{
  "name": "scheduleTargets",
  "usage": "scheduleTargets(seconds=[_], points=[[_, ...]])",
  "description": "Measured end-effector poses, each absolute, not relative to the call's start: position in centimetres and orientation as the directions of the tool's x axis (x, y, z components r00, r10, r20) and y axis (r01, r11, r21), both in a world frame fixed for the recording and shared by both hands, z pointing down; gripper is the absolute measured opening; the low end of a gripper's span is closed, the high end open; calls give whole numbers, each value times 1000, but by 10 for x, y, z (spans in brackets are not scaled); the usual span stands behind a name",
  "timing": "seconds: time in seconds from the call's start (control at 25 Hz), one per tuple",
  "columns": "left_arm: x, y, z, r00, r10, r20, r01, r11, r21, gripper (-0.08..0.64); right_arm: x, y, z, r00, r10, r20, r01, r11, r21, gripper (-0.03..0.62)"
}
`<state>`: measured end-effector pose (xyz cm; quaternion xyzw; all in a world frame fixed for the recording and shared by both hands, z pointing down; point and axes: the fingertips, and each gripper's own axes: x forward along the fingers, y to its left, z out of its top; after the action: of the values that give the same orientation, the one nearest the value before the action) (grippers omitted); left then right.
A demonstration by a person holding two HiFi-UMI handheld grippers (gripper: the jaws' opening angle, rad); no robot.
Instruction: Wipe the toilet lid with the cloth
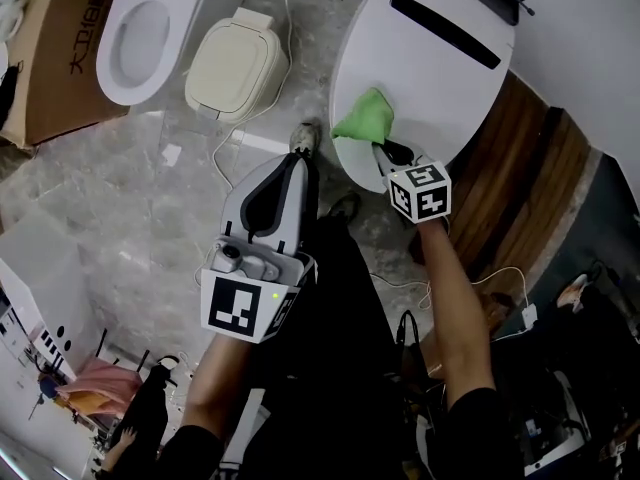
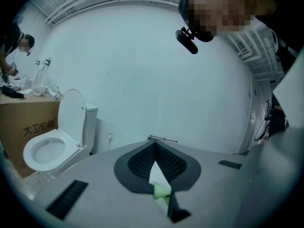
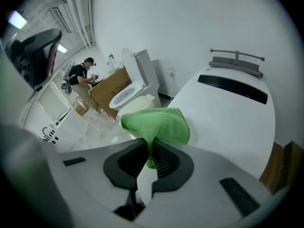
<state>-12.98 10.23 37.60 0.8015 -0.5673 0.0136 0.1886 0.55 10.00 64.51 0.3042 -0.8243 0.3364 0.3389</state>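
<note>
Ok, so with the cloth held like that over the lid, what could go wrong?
The right gripper pinches only a bunched bit of the green cloth, so it may pull free of the fingers once dragged across the toilet lid. Most of the cloth sits ahead of the fingers, so pressing down could put hard fingertips on the lid instead of fabric. It is also near the lid's front edge, so a stroke could run off.

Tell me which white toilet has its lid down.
The large white toilet with the black slot, under the green cloth. The smaller white toilet by the cardboard box has its lid raised.
</note>
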Motion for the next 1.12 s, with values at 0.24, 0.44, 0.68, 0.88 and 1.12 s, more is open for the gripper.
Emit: scheduleTargets(seconds=[0.24,0.44,0.68,0.88,1.12], points=[[-124,43,376,404,-888,219,-893,-331,304,9,12,-4,624,-553,-357,753,-775,552,-307,37],[-130,-8,370,427,-881,206,-882,-355,310,9,13,-83,616,-515,-430,742,-820,500,-279,37],[-146,-53,383,447,-854,266,-876,-357,323,9,6,-169,611,-448,-502,740,-856,480,-192,37],[-156,-83,395,452,-847,279,-873,-356,333,9,3,-215,626,-398,-501,768,-867,479,-136,37],[-166,-100,410,459,-834,305,-866,-344,363,9,-1,-228,667,-349,-427,834,-884,445,-143,37]])
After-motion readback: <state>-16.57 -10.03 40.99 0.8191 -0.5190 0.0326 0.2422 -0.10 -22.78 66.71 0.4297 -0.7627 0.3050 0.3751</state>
